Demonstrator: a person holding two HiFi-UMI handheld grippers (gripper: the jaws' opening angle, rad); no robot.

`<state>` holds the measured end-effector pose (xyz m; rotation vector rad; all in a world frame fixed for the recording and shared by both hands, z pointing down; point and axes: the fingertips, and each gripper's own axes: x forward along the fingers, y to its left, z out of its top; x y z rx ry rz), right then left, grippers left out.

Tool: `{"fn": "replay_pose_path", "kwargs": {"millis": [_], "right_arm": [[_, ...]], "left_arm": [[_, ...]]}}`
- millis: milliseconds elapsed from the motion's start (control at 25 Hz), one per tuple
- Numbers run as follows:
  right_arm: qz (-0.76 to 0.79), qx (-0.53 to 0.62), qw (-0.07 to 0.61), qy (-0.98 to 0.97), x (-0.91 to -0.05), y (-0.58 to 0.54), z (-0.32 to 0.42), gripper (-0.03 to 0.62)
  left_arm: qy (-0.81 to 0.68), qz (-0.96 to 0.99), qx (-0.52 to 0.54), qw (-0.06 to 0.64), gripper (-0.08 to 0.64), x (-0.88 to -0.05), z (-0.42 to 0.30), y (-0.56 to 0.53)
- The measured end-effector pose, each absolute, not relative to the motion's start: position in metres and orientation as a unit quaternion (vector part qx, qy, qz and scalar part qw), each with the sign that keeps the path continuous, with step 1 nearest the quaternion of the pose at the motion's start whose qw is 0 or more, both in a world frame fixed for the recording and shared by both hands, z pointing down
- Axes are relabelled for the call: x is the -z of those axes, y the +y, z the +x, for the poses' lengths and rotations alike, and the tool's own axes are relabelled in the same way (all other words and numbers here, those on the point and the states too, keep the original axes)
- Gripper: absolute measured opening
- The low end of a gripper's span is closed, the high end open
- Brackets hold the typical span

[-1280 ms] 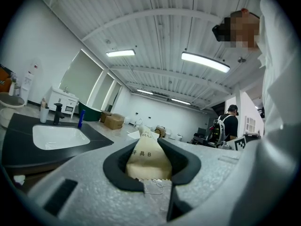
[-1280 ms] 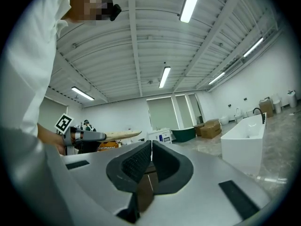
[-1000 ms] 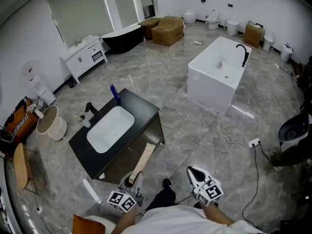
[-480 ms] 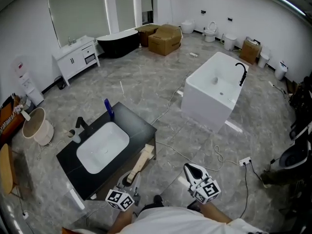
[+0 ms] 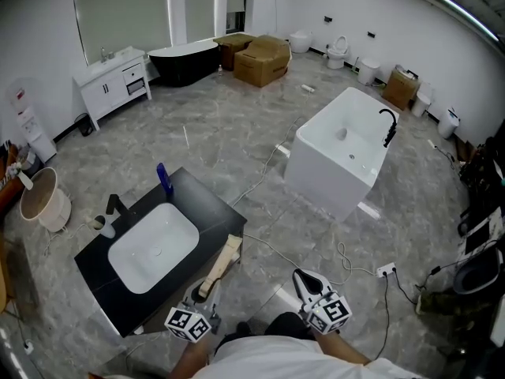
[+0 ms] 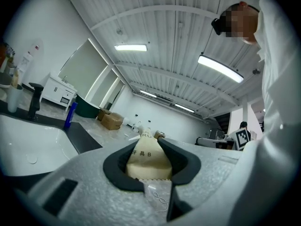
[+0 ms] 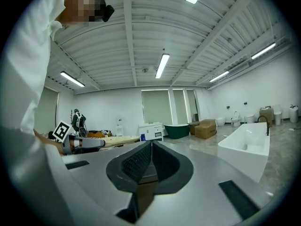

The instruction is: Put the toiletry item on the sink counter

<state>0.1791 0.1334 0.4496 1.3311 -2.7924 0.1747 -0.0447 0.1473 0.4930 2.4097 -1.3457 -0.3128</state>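
**A:** What is nearest you?

**B:** My left gripper (image 5: pixel 207 297) (image 6: pixel 149 141), clamped on a tan tube (image 5: pixel 222 260) (image 6: pixel 147 160). The tube's tip is at the near right edge of the black counter (image 5: pixel 207 209). My right gripper (image 5: pixel 304 279) (image 7: pixel 149 147) is closed on nothing.

**A:** Where is there room?

**B:** Bare counter lies right of the white basin (image 5: pixel 151 249). A blue bottle (image 5: pixel 164 180) stands at the far edge. Beyond is open grey floor (image 5: pixel 237 144), then a bathtub (image 5: pixel 339 156) well apart.

Blue bottle (image 5: pixel 163 179) and faucet (image 5: pixel 115 204) block the sink counter (image 5: pixel 210 216) back; right strip open.
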Motion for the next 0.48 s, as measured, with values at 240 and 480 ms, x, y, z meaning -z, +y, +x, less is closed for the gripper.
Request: {"fn": "replay_pose_path", "kwargs": {"millis": [240,480], "right_arm": [[0.415,-0.074,0.021,-0.907,-0.467,0.089,0.186,0.017],[0.354,-0.066,0.004,-0.933,-0.457,0.004,0.183,0.017]], "left_arm": [[-0.489,0.847,0.107,0.178,0.098,-0.499,-0.037,0.110],[-0.538,0.820,0.099,0.169,0.098,-0.489,-0.028,0.054]]}}
